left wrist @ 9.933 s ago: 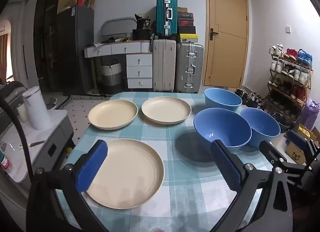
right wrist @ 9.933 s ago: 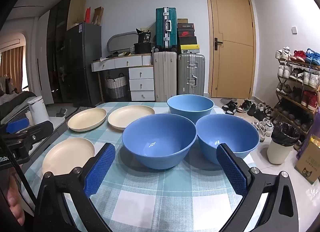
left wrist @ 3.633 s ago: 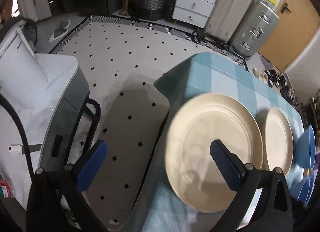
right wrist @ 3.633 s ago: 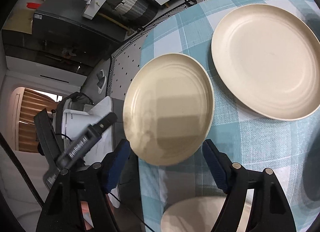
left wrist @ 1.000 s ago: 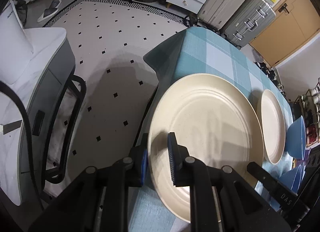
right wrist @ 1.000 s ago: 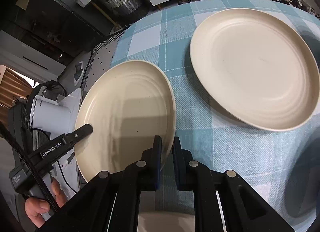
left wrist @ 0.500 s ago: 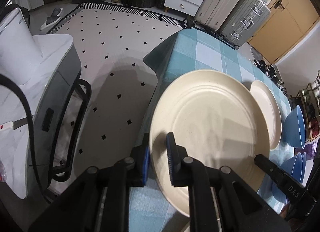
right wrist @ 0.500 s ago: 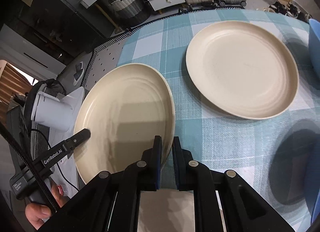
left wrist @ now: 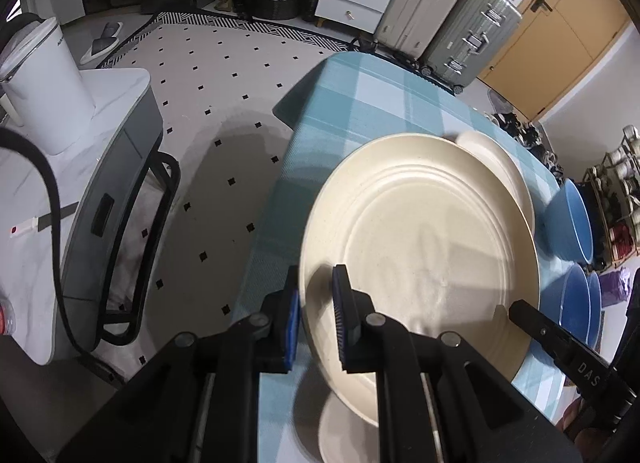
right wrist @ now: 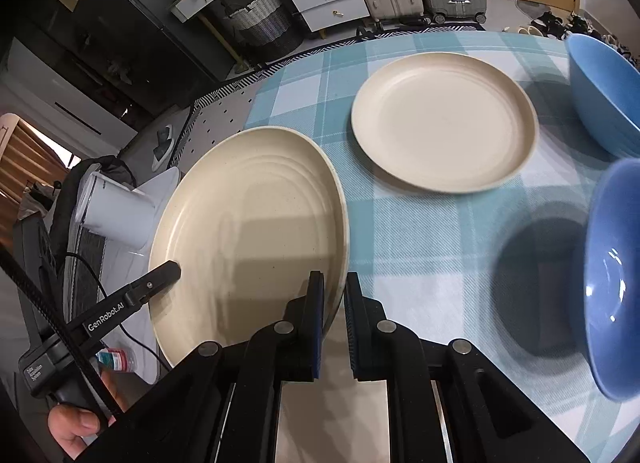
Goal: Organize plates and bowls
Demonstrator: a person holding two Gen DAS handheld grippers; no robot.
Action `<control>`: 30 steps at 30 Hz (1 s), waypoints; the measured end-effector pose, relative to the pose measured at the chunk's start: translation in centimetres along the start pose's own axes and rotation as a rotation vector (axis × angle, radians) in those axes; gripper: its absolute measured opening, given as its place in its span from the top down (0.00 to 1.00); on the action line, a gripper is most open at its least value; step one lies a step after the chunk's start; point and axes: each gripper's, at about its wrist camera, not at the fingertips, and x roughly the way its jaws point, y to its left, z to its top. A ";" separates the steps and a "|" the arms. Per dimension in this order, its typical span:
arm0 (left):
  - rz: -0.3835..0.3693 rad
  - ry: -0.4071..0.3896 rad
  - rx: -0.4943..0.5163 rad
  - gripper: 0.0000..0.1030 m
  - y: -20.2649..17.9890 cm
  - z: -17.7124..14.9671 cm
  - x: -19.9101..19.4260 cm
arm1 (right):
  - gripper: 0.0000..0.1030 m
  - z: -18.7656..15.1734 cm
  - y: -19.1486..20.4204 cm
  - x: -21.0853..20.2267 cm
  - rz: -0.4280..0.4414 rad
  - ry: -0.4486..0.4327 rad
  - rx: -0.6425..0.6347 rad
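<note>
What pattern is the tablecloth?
The tablecloth is a light blue and white check, clearest in the right wrist view.

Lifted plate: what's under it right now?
Under the lifted plate, left wrist view shows checked tablecloth and an edge of another cream plate at the near side. A far plate peeks out behind. The rest underneath is covered.
</note>
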 end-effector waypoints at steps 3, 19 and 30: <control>0.004 -0.003 0.011 0.88 -0.7 -1.5 -0.7 | 0.91 -1.4 -0.6 -1.1 -0.008 -0.001 -0.005; 0.011 0.033 -0.003 0.88 -1.3 -9.1 -1.2 | 0.91 -10.1 -3.2 -3.0 -0.037 0.025 -0.019; 0.041 0.037 0.021 0.88 -1.5 -11.2 -0.7 | 0.91 -12.9 -4.5 -2.0 -0.049 0.040 -0.032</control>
